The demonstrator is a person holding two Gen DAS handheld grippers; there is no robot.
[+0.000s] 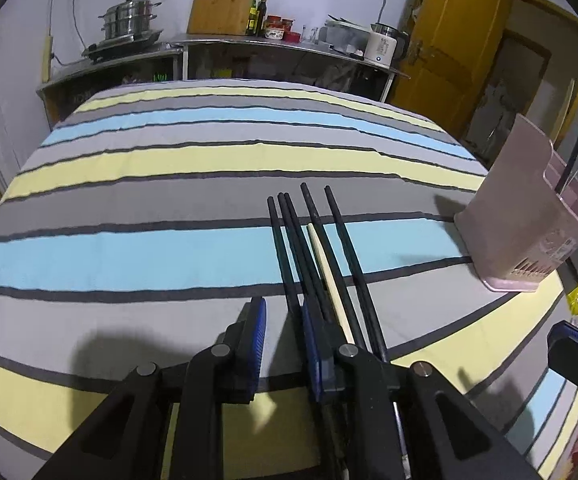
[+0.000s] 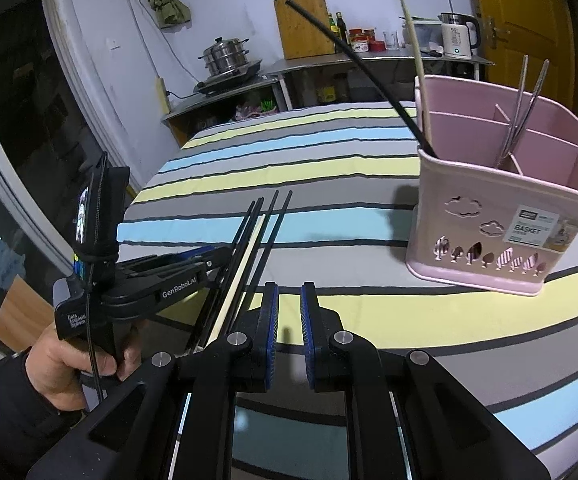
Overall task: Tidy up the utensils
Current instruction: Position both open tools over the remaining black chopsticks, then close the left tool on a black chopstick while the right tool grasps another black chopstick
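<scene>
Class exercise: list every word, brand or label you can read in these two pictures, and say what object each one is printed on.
"GenRobot.AI": on the arm of the left gripper.
"Data Acquisiti... System": on that gripper's handle, partly cut off.
"BASKET": on the sticker of the pink utensil basket; the sticker's smaller print is too small to read.
Bottle and jar labels on the back counter: too blurred to read.

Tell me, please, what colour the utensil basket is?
Pink; the utensil basket shows best in the right wrist view.

Striped cloth (image 1: 169,248), matt, lightly creased. Pink utensil basket (image 2: 497,216): smooth plastic. Black chopsticks (image 1: 289,240) matt; pale chopstick (image 1: 325,264) wooden. Steamer pot (image 1: 129,16) shiny metal.
</scene>
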